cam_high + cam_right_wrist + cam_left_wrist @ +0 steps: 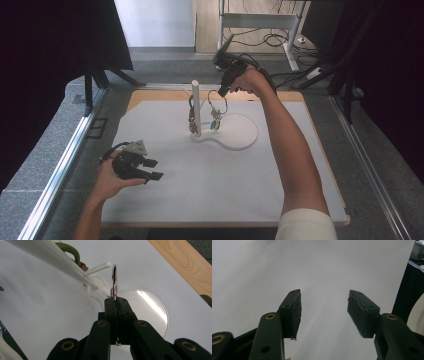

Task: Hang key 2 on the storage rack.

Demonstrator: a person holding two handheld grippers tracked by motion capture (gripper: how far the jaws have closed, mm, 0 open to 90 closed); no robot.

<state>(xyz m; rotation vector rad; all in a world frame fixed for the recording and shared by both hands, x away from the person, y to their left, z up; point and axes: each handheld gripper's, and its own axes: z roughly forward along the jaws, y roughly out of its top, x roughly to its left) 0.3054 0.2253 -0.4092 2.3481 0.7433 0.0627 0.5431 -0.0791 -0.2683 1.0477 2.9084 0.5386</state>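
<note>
A white post (195,107) stands on a flat white base (240,132) at the middle back of the mat. My right gripper (221,91) is held just right of the post, shut on a metal key ring (218,102) with small tags (215,121) dangling below it. In the right gripper view the ring (114,281) rises out of the shut jaws (117,301), close to a white peg (98,268) on the post (55,257). Another bunch (191,112) hangs on the post's left side. My left gripper (152,169) rests open at the mat's left, with nothing between its pads (324,293).
A white mat (210,185) covers a wooden board (295,95), whose edge shows at the back. A green cord loop (71,251) hangs by the post. Metal rails (60,170) run along both table sides, and a desk frame with cables (270,30) stands beyond.
</note>
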